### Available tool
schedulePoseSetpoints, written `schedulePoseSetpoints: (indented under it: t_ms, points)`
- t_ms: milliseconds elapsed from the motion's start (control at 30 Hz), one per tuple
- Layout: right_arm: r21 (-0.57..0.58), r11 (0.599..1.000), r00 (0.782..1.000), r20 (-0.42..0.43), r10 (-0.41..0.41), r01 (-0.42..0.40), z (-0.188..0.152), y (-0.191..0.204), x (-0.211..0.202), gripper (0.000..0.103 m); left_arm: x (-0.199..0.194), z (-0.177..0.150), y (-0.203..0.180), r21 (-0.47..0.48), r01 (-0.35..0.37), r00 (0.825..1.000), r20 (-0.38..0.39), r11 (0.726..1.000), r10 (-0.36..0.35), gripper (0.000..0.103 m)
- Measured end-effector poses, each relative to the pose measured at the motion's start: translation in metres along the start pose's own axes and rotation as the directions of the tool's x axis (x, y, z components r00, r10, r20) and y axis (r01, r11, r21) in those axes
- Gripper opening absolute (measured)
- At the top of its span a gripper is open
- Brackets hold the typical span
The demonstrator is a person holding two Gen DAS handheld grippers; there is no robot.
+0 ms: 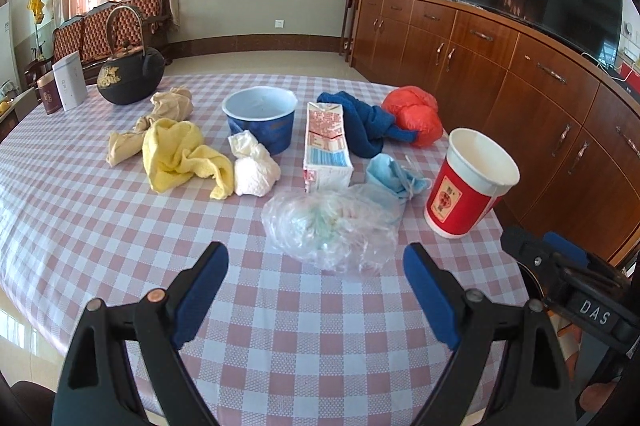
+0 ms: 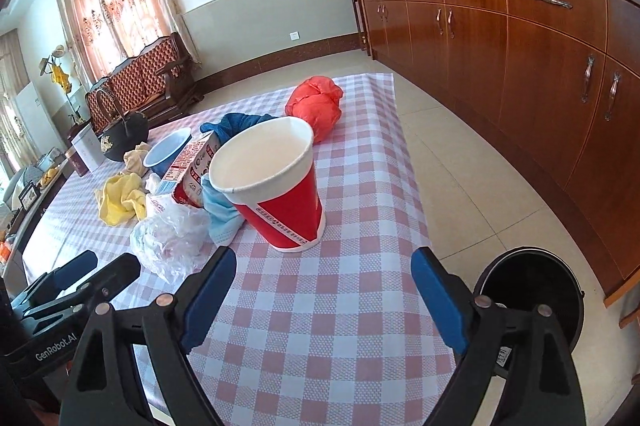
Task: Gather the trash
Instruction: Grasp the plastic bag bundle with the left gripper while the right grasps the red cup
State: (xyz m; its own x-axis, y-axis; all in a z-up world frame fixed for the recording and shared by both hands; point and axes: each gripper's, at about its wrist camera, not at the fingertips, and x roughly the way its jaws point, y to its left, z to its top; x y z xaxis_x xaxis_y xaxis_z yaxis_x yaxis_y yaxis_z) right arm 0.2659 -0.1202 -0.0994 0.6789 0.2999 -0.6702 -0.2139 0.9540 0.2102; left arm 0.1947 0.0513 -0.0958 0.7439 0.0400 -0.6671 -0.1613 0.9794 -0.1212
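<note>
The left gripper (image 1: 316,274) is standing wide open and empty, with the clear plastic bag (image 1: 332,222) lying just ahead between its fingertips on the checked tablecloth (image 1: 280,326); the right gripper (image 2: 324,278), likewise wide and holding nothing, is facing the upright red paper cup (image 2: 276,186) a little farther off, so each hand is nearest its own item. Beyond, the milk carton (image 1: 326,146) is lying with its long axis running away from the grippers; the black bin (image 2: 532,290) on the floor is being partly hidden by the right finger, and the bag's contents are hard to make out.

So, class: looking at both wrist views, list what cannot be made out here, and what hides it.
- Crumpled clear plastic bag, left view: contents blurred by the film.
- Round black bin, right view: inside dark, right gripper finger covers its rim.
- Red paper cup, both views: inside bottom unseen.
</note>
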Motion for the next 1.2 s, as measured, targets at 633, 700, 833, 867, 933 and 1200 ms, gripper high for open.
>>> schedulePoseSetpoints:
  t_ms: [633, 700, 833, 867, 933, 1200]
  points:
    - [-0.008, 1.000, 0.999, -0.027, 0.026, -0.026, 0.023, 0.020, 0.048, 0.091, 0.037, 0.005, 0.004, -0.004, 0.032, 0.997, -0.067, 0.999, -0.033, 0.090]
    - [-0.020, 1.000, 0.999, -0.030, 0.020, -0.020, 0.024, 0.023, 0.052, 0.091, 0.042, 0.006, 0.004, -0.011, 0.046, 0.996, -0.077, 0.999, -0.046, 0.090]
    - [-0.021, 1.000, 0.999, -0.029, 0.018, -0.018, 0.025, 0.024, 0.058, 0.091, 0.050, 0.005, 0.008, -0.048, 0.082, 0.991, -0.101, 0.995, -0.086, 0.090]
    - [-0.019, 1.000, 0.999, -0.029, 0.018, -0.018, 0.026, 0.024, 0.059, 0.091, 0.050, 0.004, 0.009, -0.055, 0.089, 0.991, -0.099, 0.995, -0.094, 0.090]
    - [-0.011, 1.000, 0.999, -0.026, 0.019, -0.019, 0.026, 0.022, 0.061, 0.091, 0.050, 0.004, 0.009, -0.064, 0.105, 0.989, -0.094, 0.992, -0.111, 0.083]
    - [0.003, 0.999, 0.998, -0.035, 0.044, -0.044, 0.027, 0.016, 0.066, 0.061, 0.048, 0.004, 0.012, -0.076, 0.135, 0.987, -0.079, 0.988, -0.141, 0.058]
